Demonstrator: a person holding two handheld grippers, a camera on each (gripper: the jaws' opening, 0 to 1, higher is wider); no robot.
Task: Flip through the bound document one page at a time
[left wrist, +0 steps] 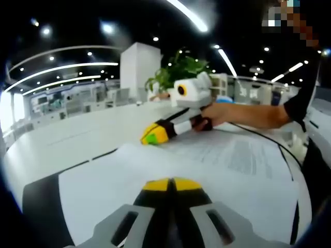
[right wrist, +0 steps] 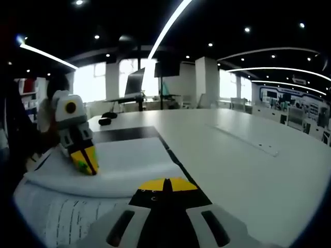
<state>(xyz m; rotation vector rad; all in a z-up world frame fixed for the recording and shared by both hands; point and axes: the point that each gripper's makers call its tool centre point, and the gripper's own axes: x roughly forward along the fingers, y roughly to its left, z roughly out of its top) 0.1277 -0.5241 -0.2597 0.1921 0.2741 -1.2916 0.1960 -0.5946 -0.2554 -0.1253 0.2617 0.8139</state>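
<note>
Left gripper view shows the bound document point(left wrist: 243, 160) lying open and flat on the white table point(left wrist: 77, 139), its printed page spreading from just ahead of your left gripper point(left wrist: 171, 182) toward the far side. Your left gripper's yellow-tipped jaws are pressed together with no gap and nothing between them, resting low over the blank near part of the page, probably to pin the stack so it does not slide. Across the page, your right gripper point(left wrist: 153, 134) lies tilted with its tips down on the paper's far edge, your hand point(left wrist: 220, 113) wrapped round its grip.

In the right gripper view, the right gripper point(right wrist: 165, 183) also has its jaws closed tight and empty, over a dark mat point(right wrist: 129, 134) beside the document point(right wrist: 119, 165). Here a white page bulges upward in a soft curve, and the left gripper point(right wrist: 85, 160) touches its tips to that curve, likely holding the sheet mid-turn.

The table is broad, pale and smooth. Around it is an open office: long strip lights point(right wrist: 165, 26) on a dark ceiling, a monitor point(right wrist: 135, 81) on a distant desk, a potted plant point(left wrist: 178, 70), and a white column point(left wrist: 138, 70).
</note>
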